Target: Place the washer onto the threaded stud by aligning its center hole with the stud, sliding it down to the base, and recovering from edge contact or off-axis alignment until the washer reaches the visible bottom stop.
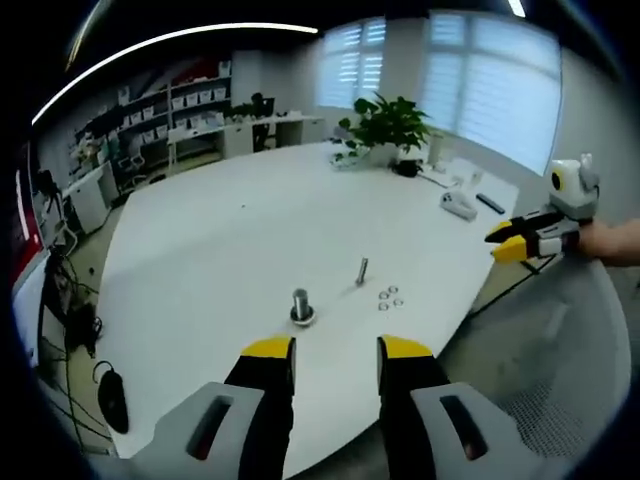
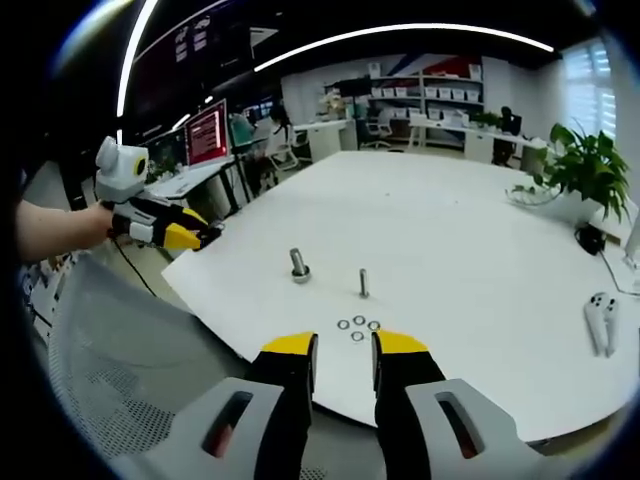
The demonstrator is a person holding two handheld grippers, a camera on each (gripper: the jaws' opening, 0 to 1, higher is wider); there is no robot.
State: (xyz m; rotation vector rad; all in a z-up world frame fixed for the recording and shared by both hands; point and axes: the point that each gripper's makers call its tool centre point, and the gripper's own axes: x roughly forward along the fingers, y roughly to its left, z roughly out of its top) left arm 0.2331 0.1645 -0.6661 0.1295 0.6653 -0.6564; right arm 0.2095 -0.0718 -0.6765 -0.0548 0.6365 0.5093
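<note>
Holding both grippers back from the table, we had the left gripper and right gripper spread and empty. The washers lay low in the right gripper view's centre, just above our jaws, near the thin stud; the thicker stud stood to its left. We judged a tilted washer could catch the threads and jam

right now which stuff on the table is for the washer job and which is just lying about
For the job:
- washers
- threaded stud
- stud with flanged base

Lying about:
- potted plant
- white controller
- dark remote
</note>
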